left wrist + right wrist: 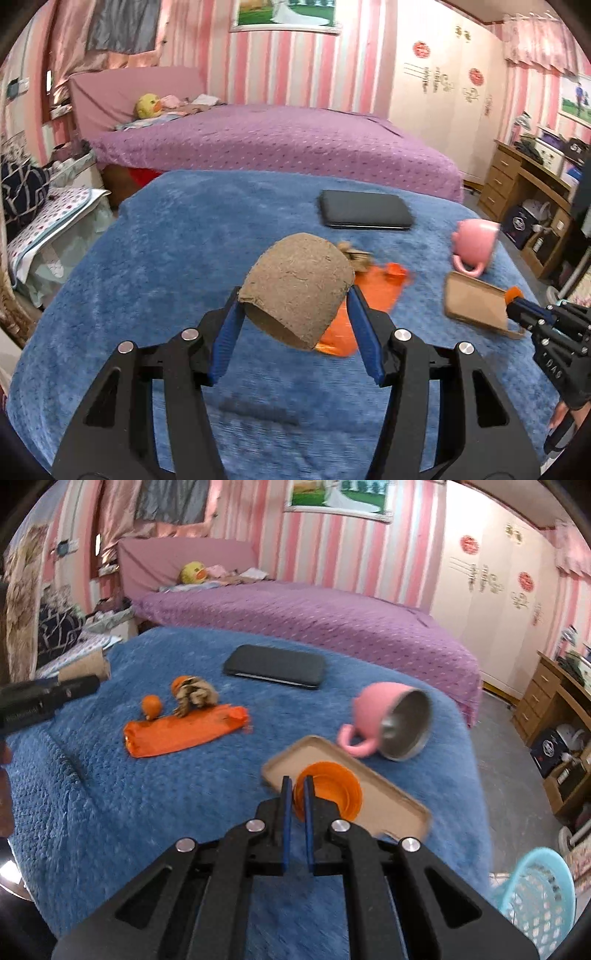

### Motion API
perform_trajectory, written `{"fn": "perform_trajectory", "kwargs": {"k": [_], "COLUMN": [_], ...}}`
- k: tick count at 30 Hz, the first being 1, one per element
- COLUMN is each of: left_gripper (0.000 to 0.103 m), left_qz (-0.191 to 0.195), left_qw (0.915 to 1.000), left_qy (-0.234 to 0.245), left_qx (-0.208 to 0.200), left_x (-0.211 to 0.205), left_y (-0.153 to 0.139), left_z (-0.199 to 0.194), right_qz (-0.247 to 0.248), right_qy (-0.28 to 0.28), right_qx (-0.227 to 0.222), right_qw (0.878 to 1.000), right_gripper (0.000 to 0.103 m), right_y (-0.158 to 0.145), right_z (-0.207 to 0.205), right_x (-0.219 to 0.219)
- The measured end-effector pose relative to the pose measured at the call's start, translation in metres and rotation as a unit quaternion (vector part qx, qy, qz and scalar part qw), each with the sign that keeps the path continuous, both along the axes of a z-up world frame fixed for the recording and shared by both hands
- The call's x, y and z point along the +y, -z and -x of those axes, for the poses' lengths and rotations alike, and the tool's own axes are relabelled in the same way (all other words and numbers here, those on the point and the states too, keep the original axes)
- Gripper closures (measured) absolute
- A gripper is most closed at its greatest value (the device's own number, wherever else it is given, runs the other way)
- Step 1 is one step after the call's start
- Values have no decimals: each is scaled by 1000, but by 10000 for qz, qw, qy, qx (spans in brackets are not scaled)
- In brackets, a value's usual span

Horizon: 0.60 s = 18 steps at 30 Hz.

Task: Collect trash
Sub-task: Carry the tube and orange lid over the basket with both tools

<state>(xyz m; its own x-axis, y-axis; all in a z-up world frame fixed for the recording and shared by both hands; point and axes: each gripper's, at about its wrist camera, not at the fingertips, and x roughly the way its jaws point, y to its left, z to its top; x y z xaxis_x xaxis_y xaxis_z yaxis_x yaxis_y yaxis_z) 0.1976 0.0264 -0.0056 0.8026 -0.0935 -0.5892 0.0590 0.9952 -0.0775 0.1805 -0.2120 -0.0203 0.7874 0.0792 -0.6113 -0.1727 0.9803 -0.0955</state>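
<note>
Left gripper (295, 295) clamps a brown paper tube (295, 291) above the blue blanket (147, 258), right gripper (298, 786) pinches an orange cap (328, 794) over a tan tray (388, 786), orange wrapper (184, 731) and pink mug (391, 723) lying beyond.

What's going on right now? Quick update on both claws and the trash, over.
Left gripper shut on cardboard tube. Right gripper shut on orange cap. Orange wrapper and scraps left on blue blanket. Path clear.
</note>
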Motion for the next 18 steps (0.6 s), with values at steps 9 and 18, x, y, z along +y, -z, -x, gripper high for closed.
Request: {"fn": "perform_trajectory", "kwargs": {"k": [9,18], "left_gripper": [48,48], "left_qz": [1,97], "left_qw": [9990,9971], "left_qy": [439,751], "left_qx": [49,-66], "left_x": [-68,-124], "left_y": [11,13], "left_z": [13,28], "right_qz": [-98,-14], "right_qy": [573,1114], "right_qx": [-171,-125], "right_qw": [9982,9937], "right_gripper": [97,97], "right_y": [-9,-6], "right_z": [30,51], "right_x": [-70,-141]}}
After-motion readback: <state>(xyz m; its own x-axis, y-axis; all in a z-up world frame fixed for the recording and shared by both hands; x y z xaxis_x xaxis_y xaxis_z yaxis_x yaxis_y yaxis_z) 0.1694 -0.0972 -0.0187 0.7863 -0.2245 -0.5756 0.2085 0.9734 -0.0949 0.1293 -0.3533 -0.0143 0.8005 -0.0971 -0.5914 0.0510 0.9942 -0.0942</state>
